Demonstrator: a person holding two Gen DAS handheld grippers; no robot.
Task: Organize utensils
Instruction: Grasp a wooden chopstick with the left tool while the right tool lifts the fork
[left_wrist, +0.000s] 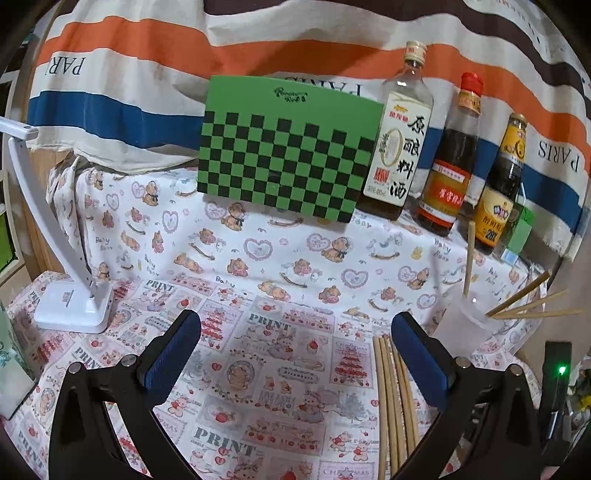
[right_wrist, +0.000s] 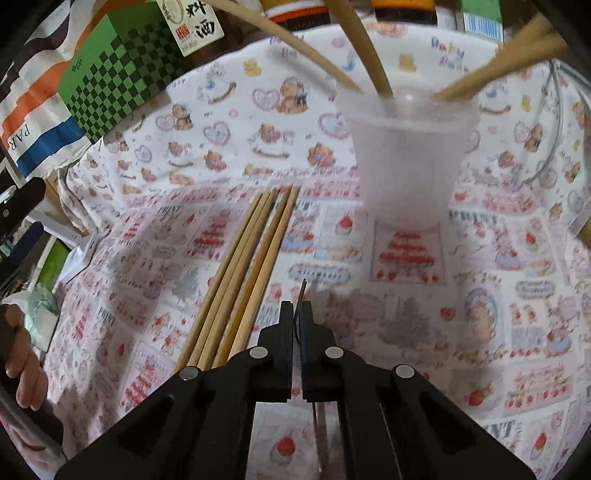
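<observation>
Left gripper (left_wrist: 295, 354): held low and level over the bench (left_wrist: 280, 266), jaws spread, empty.
Right gripper (right_wrist: 296, 308): tilted steeply down, jaws pressed together, nothing clearly between.
Loose chopsticks (right_wrist: 240, 273): bundled just left of it.
Plastic cup (right_wrist: 410, 162): mid-bench ahead, holding more chopsticks.

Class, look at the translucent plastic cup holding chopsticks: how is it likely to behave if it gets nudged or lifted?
The cup looks thin-walled, so probably light and easy to slide on the cloth. The chopsticks inside lean well beyond its rim, so it may tip if pushed. Its narrower base likely adds to that risk, and squeezing could flex the wall.
</observation>
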